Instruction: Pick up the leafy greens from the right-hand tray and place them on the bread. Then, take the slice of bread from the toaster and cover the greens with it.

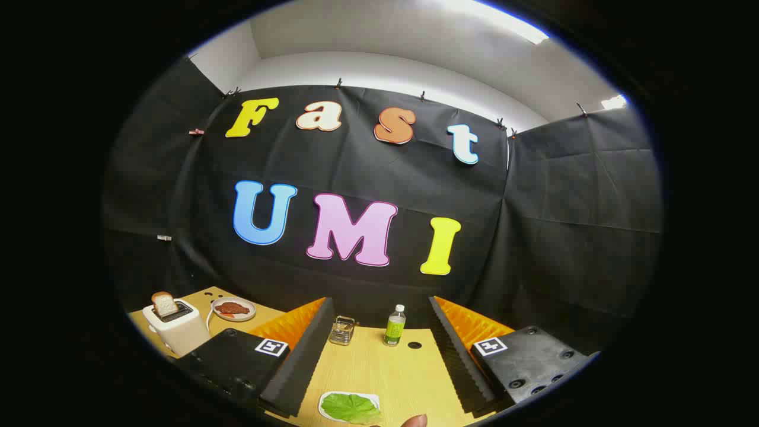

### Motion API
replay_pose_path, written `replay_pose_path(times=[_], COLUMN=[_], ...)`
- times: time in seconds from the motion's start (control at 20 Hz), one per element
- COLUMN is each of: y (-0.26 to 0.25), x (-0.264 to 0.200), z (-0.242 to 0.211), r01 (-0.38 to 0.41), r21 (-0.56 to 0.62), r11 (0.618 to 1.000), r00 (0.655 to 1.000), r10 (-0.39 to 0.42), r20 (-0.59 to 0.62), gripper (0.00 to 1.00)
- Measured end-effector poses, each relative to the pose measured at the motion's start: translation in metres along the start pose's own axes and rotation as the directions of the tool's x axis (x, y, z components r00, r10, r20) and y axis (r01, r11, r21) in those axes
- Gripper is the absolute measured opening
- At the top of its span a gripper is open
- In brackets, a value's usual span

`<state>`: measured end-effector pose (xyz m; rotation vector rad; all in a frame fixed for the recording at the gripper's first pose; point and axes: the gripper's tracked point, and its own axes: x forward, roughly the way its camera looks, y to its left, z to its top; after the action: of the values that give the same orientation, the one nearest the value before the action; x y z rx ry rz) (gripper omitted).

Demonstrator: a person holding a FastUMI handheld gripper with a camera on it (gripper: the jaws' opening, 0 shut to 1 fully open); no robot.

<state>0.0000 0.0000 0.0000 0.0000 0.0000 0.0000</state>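
Held above a pale wooden table [391,370], the gripper [379,356] has its two ridged fingers [299,362] spread wide apart, with nothing between them and nothing in their grasp. Each finger block carries a small square black-and-white marker tag [271,347]; the pattern is a code, not readable writing.

Between the fingers and close to the camera, a leafy green [351,408] lies flat on a small white tray [323,403]. Just beside it, a fingertip of a person [415,421] pokes into view at the near edge of the table.

Beyond the fingers, near the back of the table, stands a small metal wire holder [343,330]. Just beside it stands a little bottle [394,325] with a white cap and a green label; the label's print is too small to read. A dark round hole [414,344] in the tabletop sits just in front of the bottle.

Off to the left, past the left finger, a white toaster [177,326] holds a slice of bread [164,303] standing up out of its slot. Just beside the toaster, a round plate [233,309] carries something flat and reddish-brown that cannot be identified for certain.
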Motion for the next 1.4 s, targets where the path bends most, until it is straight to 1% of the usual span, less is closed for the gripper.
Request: replay_pose_path(times=[1.1,1.2,1.25,1.3,1.4], y=[0.002,0.007,0.014,0.02,0.032], x=[0.006,0.009,0.012,0.015,0.019], z=[-0.002,-0.014,-0.027,-0.041,-0.074], r01=[-0.003,-0.027,-0.057,-0.089,-0.157], r21=[-0.02,-0.023,-0.023,-0.024,-0.031], r11=[1.0,0.999,0.998,0.996,0.987], r00=[1.0,0.999,0.995,0.988,0.962], r10=[0.003,0.026,0.055,0.085,0.146], r20=[-0.005,-0.041,-0.081,-0.13,-0.23], gripper=[0.97,0.97,0.97,0.97,0.97])
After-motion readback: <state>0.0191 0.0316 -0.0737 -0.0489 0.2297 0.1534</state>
